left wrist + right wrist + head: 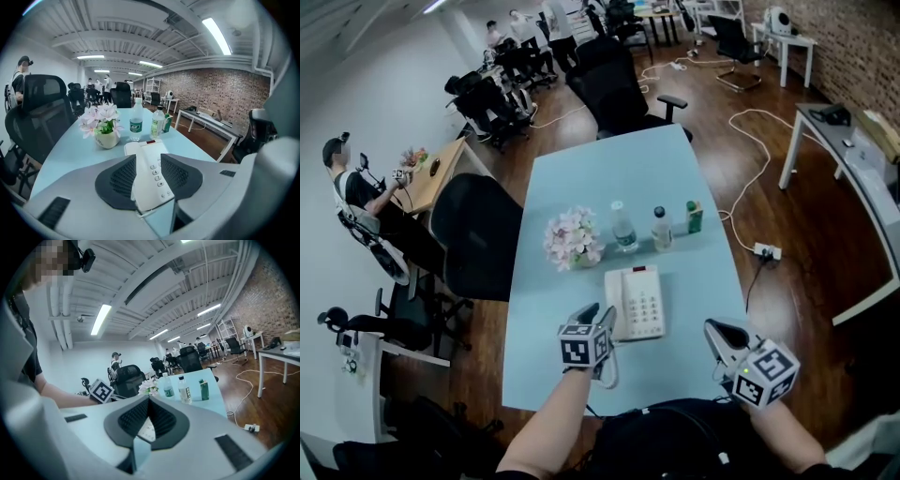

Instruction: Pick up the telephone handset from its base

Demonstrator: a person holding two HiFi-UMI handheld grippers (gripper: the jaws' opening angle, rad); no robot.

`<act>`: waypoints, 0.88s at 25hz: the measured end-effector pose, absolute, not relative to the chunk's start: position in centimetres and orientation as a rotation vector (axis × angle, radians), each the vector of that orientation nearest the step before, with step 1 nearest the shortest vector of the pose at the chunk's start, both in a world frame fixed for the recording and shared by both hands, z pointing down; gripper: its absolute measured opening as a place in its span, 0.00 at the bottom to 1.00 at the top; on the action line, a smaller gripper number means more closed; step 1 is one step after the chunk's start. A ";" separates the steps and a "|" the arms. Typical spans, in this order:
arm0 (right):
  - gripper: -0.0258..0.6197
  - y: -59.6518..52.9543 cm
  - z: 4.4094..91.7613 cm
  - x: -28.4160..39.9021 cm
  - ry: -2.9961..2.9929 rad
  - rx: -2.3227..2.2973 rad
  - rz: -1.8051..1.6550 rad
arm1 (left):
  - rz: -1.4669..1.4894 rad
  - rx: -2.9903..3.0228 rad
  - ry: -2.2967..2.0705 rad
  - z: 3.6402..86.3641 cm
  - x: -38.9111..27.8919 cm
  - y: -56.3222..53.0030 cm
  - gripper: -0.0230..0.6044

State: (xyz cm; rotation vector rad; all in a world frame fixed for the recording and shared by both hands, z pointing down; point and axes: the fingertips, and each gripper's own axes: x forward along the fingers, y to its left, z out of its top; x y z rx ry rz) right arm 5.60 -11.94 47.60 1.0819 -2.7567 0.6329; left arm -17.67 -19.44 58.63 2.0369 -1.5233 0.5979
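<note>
A white telephone (pixel 639 302) lies near the front edge of the pale blue table (pixel 581 178), with its handset (pixel 614 302) resting along the base's left side. My left gripper (pixel 596 314) is at that left side. In the left gripper view it (pixel 147 157) stands open, and the handset (pixel 142 187) and keypad show between its dark pads without being pressed. My right gripper (pixel 722 337) hovers to the right of the phone, over the table's front right corner. In its own view my right gripper (pixel 149 401) is shut, with nothing between its pads.
Behind the phone stand a pot of pink flowers (pixel 574 239), two clear bottles (pixel 623 228) (pixel 661 228) and a small green bottle (pixel 695 217). A black office chair (pixel 476 234) is at the table's left. A power strip (pixel 766 250) and cables lie on the floor to the right.
</note>
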 end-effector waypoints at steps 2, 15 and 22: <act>0.07 -12.2 47.7 5.6 -2.746 1.089 0.641 | 0.617 1.997 -1.506 60.1 -17.8 -20.3 0.33; 0.07 -14.8 49.0 2.9 -2.709 1.041 0.633 | 0.764 1.888 -1.427 66.0 -17.6 -23.8 0.41; 0.07 -15.6 49.4 2.2 -2.689 1.024 0.664 | 0.772 1.863 -1.423 67.3 -17.6 -25.4 0.42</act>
